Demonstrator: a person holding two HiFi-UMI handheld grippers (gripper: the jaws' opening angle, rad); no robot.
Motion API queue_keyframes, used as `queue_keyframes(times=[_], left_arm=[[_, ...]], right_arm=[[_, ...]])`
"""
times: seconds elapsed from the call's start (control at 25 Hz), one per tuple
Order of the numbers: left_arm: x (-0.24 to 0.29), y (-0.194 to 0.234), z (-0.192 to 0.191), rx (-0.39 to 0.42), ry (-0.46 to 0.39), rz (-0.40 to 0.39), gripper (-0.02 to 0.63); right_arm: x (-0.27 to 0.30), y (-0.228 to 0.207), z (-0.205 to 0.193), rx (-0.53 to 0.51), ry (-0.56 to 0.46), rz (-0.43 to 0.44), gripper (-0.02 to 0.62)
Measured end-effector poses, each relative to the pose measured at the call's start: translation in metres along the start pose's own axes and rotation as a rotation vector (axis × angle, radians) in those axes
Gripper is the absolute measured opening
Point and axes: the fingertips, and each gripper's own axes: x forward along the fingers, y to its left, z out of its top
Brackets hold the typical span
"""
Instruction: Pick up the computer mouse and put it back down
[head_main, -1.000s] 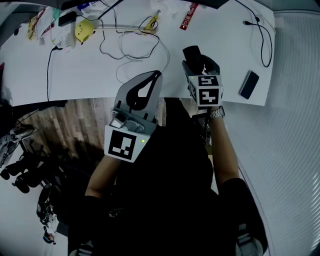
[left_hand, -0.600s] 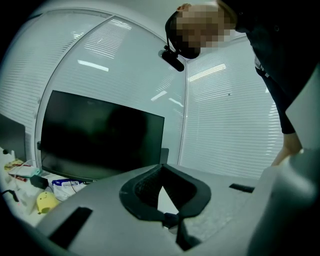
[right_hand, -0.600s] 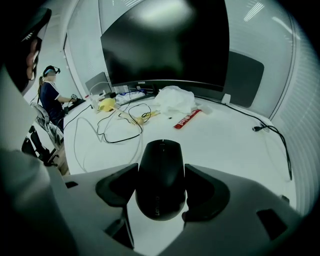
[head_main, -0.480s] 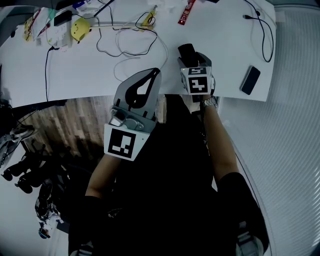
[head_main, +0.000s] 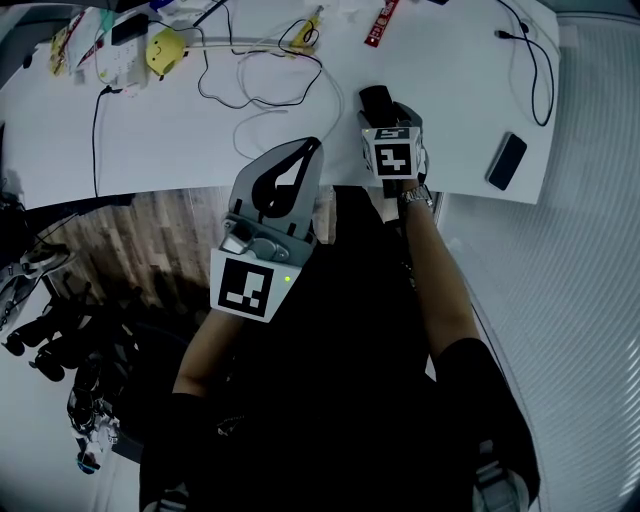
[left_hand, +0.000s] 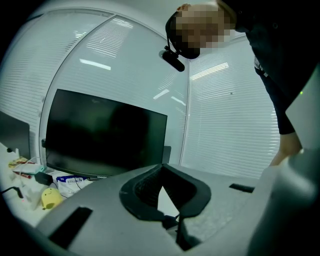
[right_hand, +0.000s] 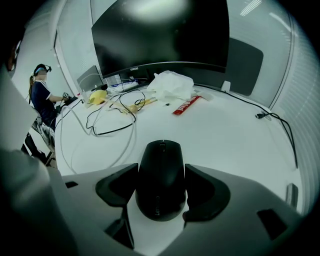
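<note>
Around you: a room with white blinds (left_hand: 235, 110) on the walls and a wood floor (head_main: 140, 240) below the desk's near edge.
Desk (head_main: 150, 140): white and broad with a curved edge. Cables (head_main: 270, 85) loop across its middle, and small clutter lies along the far side.
Monitor (right_hand: 160, 30): wide, dark, standing at the back of the desk.
Left gripper (left_hand: 162, 167): you hold it at the desk's near edge, jaws together at the tips, nothing between them.
Right gripper (right_hand: 160, 172): over the desk just past its near edge, jaws clamped on the mouse's two sides.
Mouse (right_hand: 161, 155): black, smooth and rounded, with a scroll wheel near the nose. It sits lengthwise between your right pads, nose pointing towards the monitor; whether its base touches the desk cannot be told.
Phone (head_main: 506, 160): dark, flat on the desk, well to the right of the mouse.
</note>
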Motion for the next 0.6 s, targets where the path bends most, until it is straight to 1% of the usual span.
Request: queue_keyframes(times=[0.16,0.36,0.52,0.6], left_arm=[[-0.005,0.006,-0.002,-0.001,0.004,0.016,0.002],[-0.009,0.011,-0.005,-0.005,0.003,0.023,0.002],[-0.008,0.011,-0.002,-0.003,-0.003,0.009,0.002],[-0.007,0.010,0.000,0.001,-0.009,0.000,0.002]], right_arm=[[0.008,-0.001,-0.009,-0.001,0.015,-0.002,0.287],[0.009,0.000,-0.008,-0.004,0.006,-0.011,0.287],[0.007,0.005,-0.009,-0.014,0.014,0.033,0.291],[0.001,0.006,-0.007,-0.004,-0.010,0.049,0.296]])
